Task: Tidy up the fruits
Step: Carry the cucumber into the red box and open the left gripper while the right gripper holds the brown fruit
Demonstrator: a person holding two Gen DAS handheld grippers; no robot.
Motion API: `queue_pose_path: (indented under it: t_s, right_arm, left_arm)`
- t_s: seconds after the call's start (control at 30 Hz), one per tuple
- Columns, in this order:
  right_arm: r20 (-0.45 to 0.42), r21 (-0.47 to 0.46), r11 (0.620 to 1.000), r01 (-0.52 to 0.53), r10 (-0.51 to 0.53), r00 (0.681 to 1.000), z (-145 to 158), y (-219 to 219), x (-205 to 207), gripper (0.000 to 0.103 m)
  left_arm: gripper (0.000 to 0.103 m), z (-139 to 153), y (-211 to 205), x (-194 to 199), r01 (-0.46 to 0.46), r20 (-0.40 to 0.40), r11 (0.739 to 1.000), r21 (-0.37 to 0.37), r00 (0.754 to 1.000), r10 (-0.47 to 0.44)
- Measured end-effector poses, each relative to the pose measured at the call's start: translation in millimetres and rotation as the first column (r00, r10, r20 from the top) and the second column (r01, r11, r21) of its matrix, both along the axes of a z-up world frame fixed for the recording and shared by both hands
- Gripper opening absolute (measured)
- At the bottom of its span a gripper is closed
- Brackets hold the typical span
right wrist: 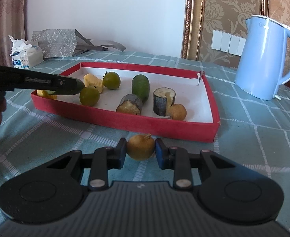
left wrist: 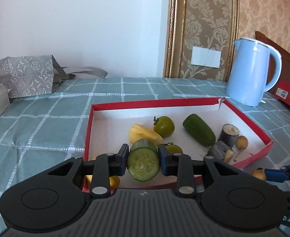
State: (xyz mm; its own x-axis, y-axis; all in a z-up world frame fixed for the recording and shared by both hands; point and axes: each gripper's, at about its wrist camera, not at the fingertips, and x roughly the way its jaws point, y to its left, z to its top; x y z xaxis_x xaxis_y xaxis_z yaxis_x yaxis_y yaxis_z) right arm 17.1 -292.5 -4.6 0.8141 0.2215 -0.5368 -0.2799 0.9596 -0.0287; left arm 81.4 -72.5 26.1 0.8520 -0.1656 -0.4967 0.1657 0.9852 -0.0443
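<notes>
Nearest in the left wrist view, the left gripper is clamped on a short cut cucumber piece with dark green skin and a pale, seeded face, which it holds just above the near left end of the shallow red cardboard tray with a white floor. In the right wrist view, the right gripper is closed on a small round tan-brown fruit with a stubby stem, over the teal checked tablecloth just short of the tray's near wall. Both pieces look about to go in, so the sorting seems well along, with these two the only ones visibly left out. Beyond the left claw lie pale yellow fruit wedges, a green tomato and, partly hidden behind the right finger, a second green tomato. Further right of it are a whole dark green cucumber-like fruit, two grey-skinned cut stalk segments with pale cores and another tan round fruit. A yellow piece shows below the left claw's fingers. Far beyond the tray stand a pale blue plastic kettle to the right and a grey patterned paper bag to the left.
</notes>
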Motion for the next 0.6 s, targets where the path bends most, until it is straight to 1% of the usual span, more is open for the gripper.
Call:
queue_pose_path:
  t_s: [0.07, 0.27, 0.33, 0.4, 0.43, 0.5, 0.57, 0.6]
  right_arm:
    - [-0.002, 0.0, 1.0, -0.001, 0.001, 1.0, -0.2, 0.5, 0.3, 0.029]
    - [-0.012, -0.002, 1.0, -0.005, 0.005, 1.0, -2.0, 1.6, 1.0, 0.029]
    - [-0.013, -0.005, 1.0, -0.006, 0.006, 1.0, -2.3, 1.9, 1.5, 0.029]
    - [-0.014, -0.006, 1.0, -0.008, 0.008, 1.0, -2.7, 2.1, 1.7, 0.029]
    - [-0.015, -0.007, 1.0, -0.008, 0.008, 1.0, -2.7, 2.0, 2.0, 0.029]
    - [-0.016, -0.005, 1.0, -0.008, 0.008, 1.0, -2.7, 1.6, 2.4, 0.029]
    - [-0.018, -0.006, 1.0, -0.009, 0.009, 1.0, -2.8, 1.9, 2.5, 0.029]
    - [-0.018, -0.007, 1.0, -0.01, 0.009, 1.0, -2.8, 2.0, 2.4, 0.029]
  left_arm:
    - [0.031, -3.7, -2.1, 8.3, -0.011, -0.016, 1.0, 0.014, 1.0, 0.011]
    - [0.032, -0.3, -4.3, 12.9, -0.026, 0.041, 0.999, 0.025, 0.999, 0.025]
    - [0.034, -1.4, -5.0, 17.5, -0.044, 0.04, 0.998, 0.039, 0.998, 0.042]
    - [0.037, -5.3, -4.1, 23.6, -0.058, 0.023, 0.997, 0.051, 0.998, 0.057]
    - [0.04, -8.0, -2.0, 25.6, -0.048, 0.003, 0.998, 0.039, 0.999, 0.048]
    - [0.041, -7.4, 0.7, 22.3, -0.048, 0.016, 0.999, 0.026, 0.999, 0.047]
    - [0.053, -3.2, 1.1, 16.8, -0.042, 0.036, 0.999, 0.027, 0.999, 0.041]
    - [0.061, -1.2, 2.1, 14.1, -0.044, 0.048, 0.999, 0.019, 0.998, 0.043]
